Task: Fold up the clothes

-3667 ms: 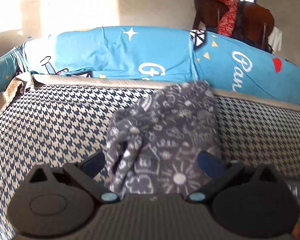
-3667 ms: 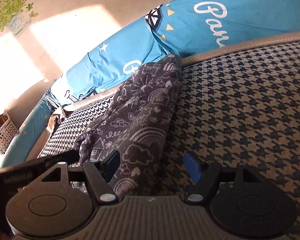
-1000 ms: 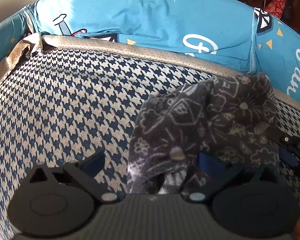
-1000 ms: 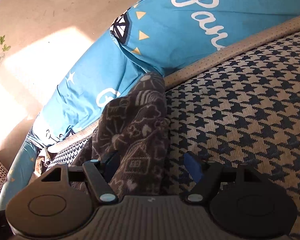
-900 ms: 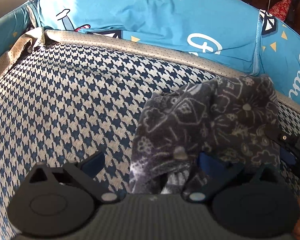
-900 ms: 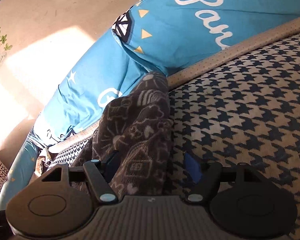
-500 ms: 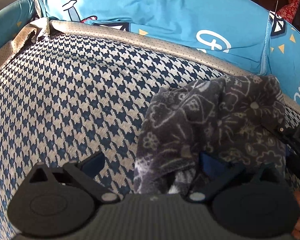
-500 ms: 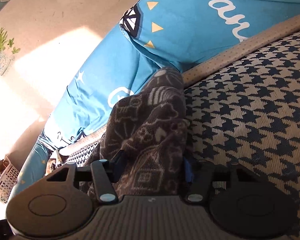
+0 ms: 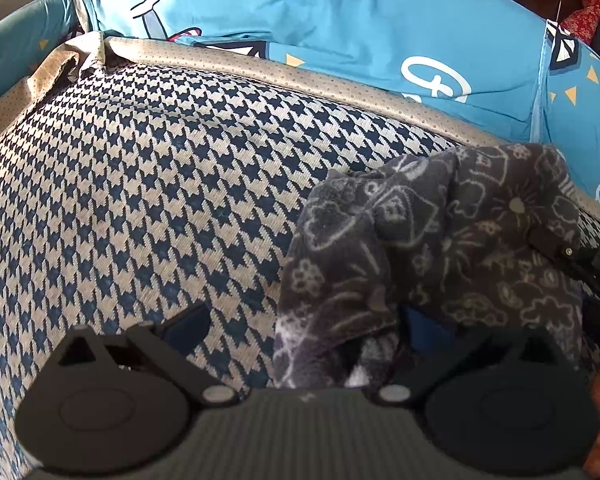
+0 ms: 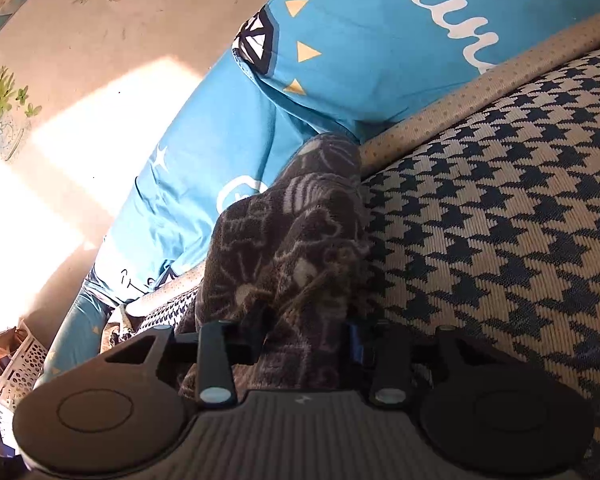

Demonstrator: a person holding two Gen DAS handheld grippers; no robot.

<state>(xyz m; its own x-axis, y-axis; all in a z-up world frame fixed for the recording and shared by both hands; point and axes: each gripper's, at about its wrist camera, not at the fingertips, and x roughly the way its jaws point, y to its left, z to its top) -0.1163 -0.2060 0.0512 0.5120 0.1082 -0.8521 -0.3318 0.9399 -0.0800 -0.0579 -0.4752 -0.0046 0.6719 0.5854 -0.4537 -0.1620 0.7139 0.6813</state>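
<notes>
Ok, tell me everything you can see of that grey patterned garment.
The grey patterned garment looks like soft fleece, dark grey with pale doodle drawings. It lies bunched and partly folded on the houndstooth cover, its far end against the beige piping. The right gripper is closing with one edge between its fingers; the left gripper stands open at its near edge.

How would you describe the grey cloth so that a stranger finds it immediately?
Find the houndstooth cushion in front of the blue pillows. Near its back edge lies a crumpled fleece cloth. It alone is dark grey, with pale doodle drawings.
</notes>
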